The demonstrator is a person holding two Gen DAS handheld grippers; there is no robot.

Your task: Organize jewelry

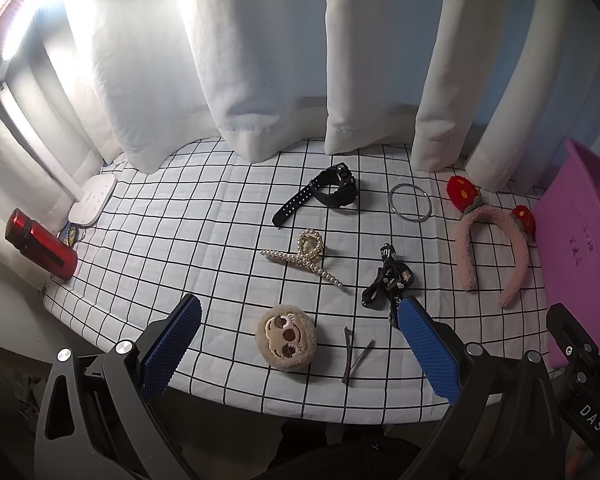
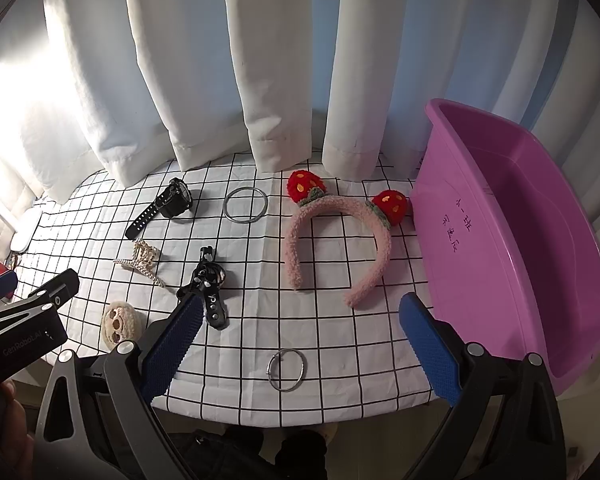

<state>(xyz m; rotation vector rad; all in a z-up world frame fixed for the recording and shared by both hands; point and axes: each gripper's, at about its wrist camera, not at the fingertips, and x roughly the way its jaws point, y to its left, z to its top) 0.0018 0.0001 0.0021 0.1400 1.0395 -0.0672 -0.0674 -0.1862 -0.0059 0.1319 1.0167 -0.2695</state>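
Note:
On the checked tablecloth [image 1: 204,240] lie a black watch [image 1: 332,192], a silver bangle [image 1: 411,203], a pearl hair claw [image 1: 306,256], a black bow clip [image 1: 386,280], a plush sloth clip [image 1: 286,336], thin hairpins [image 1: 354,354] and a pink strawberry headband [image 1: 488,248]. My left gripper [image 1: 298,316] is open and empty above the sloth clip. My right gripper [image 2: 300,312] is open and empty above a small silver ring bangle [image 2: 287,369]. The headband [image 2: 336,240], watch [image 2: 168,204] and larger bangle [image 2: 245,204] show ahead of it. A purple tub [image 2: 548,280] stands at the right.
White curtains [image 1: 260,60] hang behind the table. A red bottle [image 1: 40,244] and a white device [image 1: 92,200] sit at the far left. The table's front edge [image 2: 260,420] is just below my grippers. The left gripper's body [image 2: 16,328] shows at the right wrist view's left.

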